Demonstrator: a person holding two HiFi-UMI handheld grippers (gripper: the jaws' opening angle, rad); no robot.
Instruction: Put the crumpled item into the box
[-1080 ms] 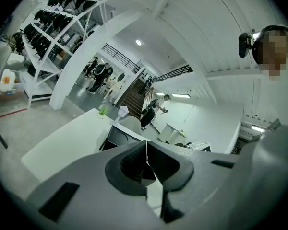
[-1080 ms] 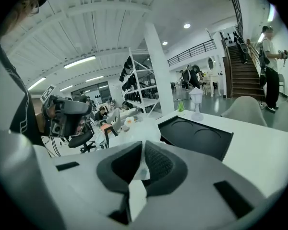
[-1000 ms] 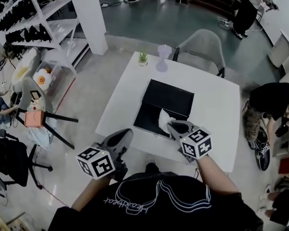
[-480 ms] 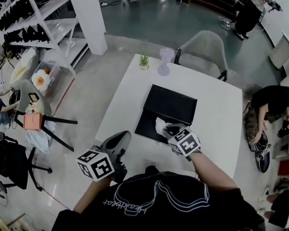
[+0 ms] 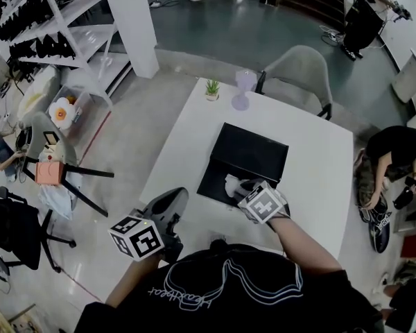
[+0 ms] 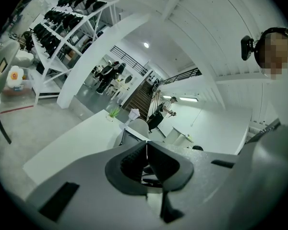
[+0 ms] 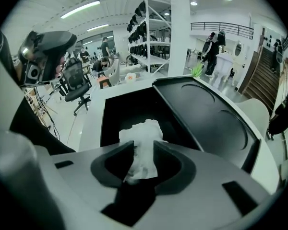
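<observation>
**A:** Two grippers, what do they do now?

**B:** The left gripper (image 6: 145,147), off the table's (image 5: 187,137) near edge, has its jaws closed on nothing. The right gripper's (image 7: 143,152) jaws are opening. The crumpled item (image 7: 140,128) sits loose between them, over the box's (image 5: 215,179) near edge.

**A:** What differs from before?

**B:** A second ago those jaws pinched it. Now the release begins, so the task is probably almost done.

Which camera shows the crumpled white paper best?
The right gripper view. The crumpled paper sits large in the middle, between the opening jaws of the right gripper, over the black box. The head view shows only a tiny white bit at the box's edge. The left gripper view doesn't show it.
</observation>
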